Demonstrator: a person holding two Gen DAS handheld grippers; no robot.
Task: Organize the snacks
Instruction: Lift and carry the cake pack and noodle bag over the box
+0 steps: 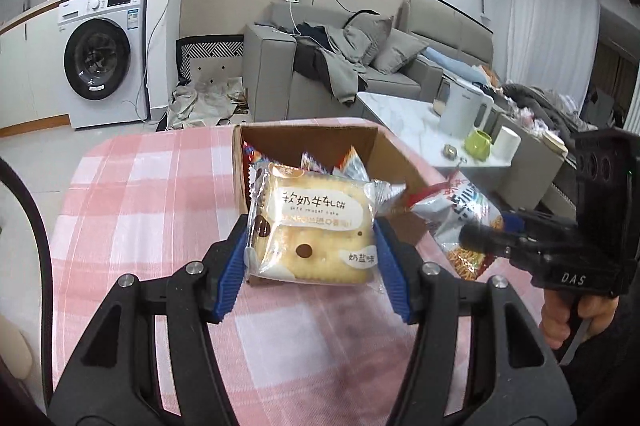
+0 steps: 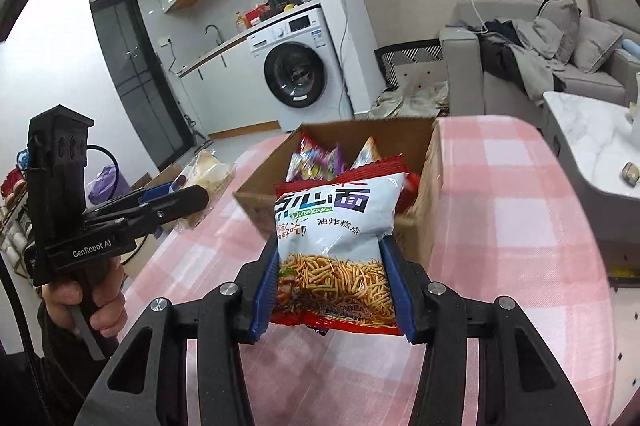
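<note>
My left gripper (image 1: 312, 258) is shut on a clear-wrapped cracker sandwich pack (image 1: 316, 230), held above the pink checked tablecloth (image 1: 140, 193) just in front of the cardboard box (image 1: 384, 145). My right gripper (image 2: 334, 282) is shut on a white and red noodle snack bag (image 2: 336, 242), held near the box (image 2: 424, 201). The box holds several snack packets (image 2: 316, 161). The noodle bag also shows in the left wrist view (image 1: 460, 214), and the cracker pack in the right wrist view (image 2: 204, 177).
A marble side table (image 1: 404, 117) with a white kettle (image 1: 464, 109) and green cup (image 1: 478, 143) stands to the right. A grey sofa (image 1: 320, 73) and a washing machine (image 1: 104, 53) are behind the table.
</note>
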